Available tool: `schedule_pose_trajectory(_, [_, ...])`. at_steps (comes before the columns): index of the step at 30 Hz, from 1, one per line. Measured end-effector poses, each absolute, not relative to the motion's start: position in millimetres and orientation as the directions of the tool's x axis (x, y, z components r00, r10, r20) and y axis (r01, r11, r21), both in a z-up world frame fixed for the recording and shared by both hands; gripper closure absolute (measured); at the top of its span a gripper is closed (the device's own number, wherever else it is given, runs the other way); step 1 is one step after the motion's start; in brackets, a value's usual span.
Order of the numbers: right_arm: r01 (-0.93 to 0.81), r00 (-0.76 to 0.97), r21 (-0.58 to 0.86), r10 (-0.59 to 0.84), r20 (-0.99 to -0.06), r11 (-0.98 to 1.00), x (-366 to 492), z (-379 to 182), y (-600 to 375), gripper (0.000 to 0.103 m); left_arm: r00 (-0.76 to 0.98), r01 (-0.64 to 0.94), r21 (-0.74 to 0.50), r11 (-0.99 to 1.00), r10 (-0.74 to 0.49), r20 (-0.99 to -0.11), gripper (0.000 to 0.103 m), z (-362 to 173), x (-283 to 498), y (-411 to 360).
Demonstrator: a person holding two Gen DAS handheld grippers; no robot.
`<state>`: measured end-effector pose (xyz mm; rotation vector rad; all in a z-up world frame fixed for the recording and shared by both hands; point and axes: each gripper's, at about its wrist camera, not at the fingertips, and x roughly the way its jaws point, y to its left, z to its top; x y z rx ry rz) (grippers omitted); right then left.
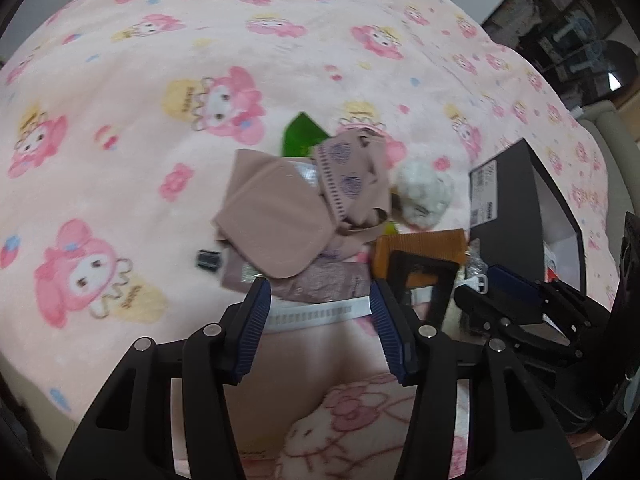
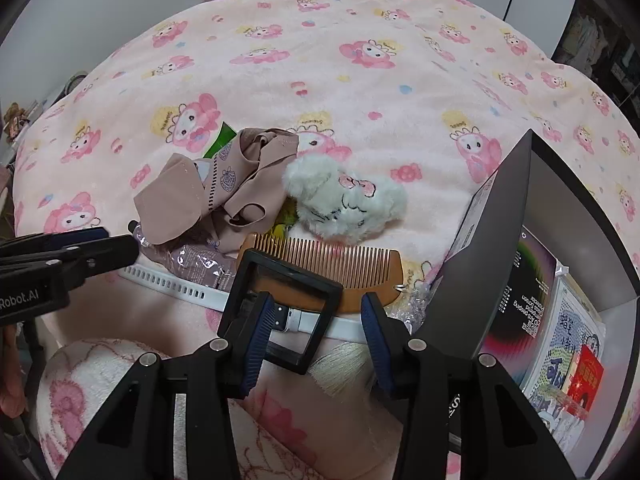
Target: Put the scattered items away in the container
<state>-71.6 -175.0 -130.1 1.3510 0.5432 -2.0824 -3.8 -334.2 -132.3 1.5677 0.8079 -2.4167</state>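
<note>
Both my grippers hang part-open over the pile on the pink blanket (image 2: 320, 80).

My right gripper (image 2: 318, 316) has the black square frame (image 2: 280, 300) between its jaws, pads not pressing it, over the wooden comb (image 2: 340, 268). My left gripper (image 1: 318, 300) grips nothing, above the white strip (image 1: 320, 312) and beige cloth (image 1: 272, 216). The plush toy (image 2: 348, 204) lies behind; the grey box (image 2: 560, 280) stands open at right.

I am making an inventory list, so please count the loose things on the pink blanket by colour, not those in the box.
Beige-pink: 2, the folded fabric pouch and the crumpled cloth garment
White: 2, the fluffy plush toy and the slotted plastic strip
Brown: 1, the wooden comb
Black: 1, the square plastic frame
Total: 6; items partly hidden under the pile are not counted.
</note>
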Motion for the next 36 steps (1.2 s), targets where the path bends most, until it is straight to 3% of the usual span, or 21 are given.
schedule_pose_trajectory(4, [0.681,-0.249,0.079,-0.331,-0.91,-0.728,-65,-124,-171,0.062,-0.409,0.322,-0.382,-0.866,0.237,-0.881,0.061,-135,-32,-325])
schedule_pose_trajectory(11, [0.674,-0.175,0.158,-0.363,-0.915,-0.722,-58,-139,-178,0.063,-0.26,0.223,-0.404,-0.887,0.345,-0.902,0.062,-155,-64,-300])
schedule_pose_trajectory(15, [0.639,-0.164,0.169,-0.348,-0.923,-0.75,-63,-149,-178,0.066,-0.218,0.199,-0.402,-0.894,0.36,-0.907,0.076,-166,-78,-292])
schedule_pose_trajectory(18, [0.633,-0.16,0.17,-0.342,-0.926,-0.755,-63,-153,-180,0.066,-0.192,0.191,-0.378,-0.906,0.343,-0.919,0.093,-175,-80,-291])
schedule_pose_trajectory(27, [0.578,-0.162,0.28,-0.444,-0.881,-0.766,-74,-138,-170,0.065,-0.281,0.29,-0.382,-0.877,0.303,-0.91,0.093,-159,-43,-329])
schedule_pose_trajectory(31, [0.613,-0.144,0.233,-0.396,-0.907,-0.755,-79,-147,-185,0.065,-0.288,0.322,-0.361,-0.875,0.273,-0.918,0.086,-158,-32,-338])
schedule_pose_trajectory(36, [0.606,-0.054,0.271,-0.379,-0.924,-0.748,-86,-175,-197,0.064,-0.279,0.348,-0.383,-0.856,0.295,-0.914,0.084,-172,-35,-342])
